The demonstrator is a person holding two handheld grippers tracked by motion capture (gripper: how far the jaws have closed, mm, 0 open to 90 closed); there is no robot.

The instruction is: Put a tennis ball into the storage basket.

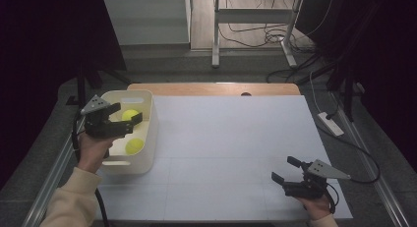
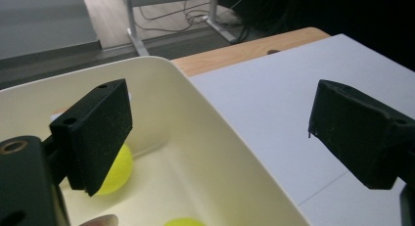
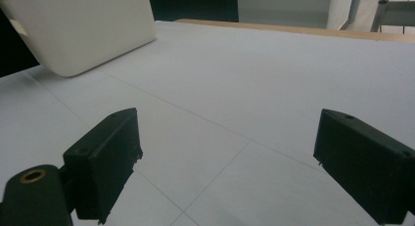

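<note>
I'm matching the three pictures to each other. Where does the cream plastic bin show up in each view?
High view: the cream plastic bin stands at the table's left, under the left gripper, holding two yellow-green tennis balls.
Left gripper view: it spans the lower left, balls inside.
Right gripper view: its outer wall sits at the upper left.
Shared landmark: the light wooden table edge behind the white mat.

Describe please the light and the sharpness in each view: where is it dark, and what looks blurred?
High view: the white table is evenly lit, the surroundings dark, and the bin is sharp. Left gripper view: its near tongs look soft, and the yellow balls sit in shade. Right gripper view: dim grey light, the tongs slightly blurred.
</note>
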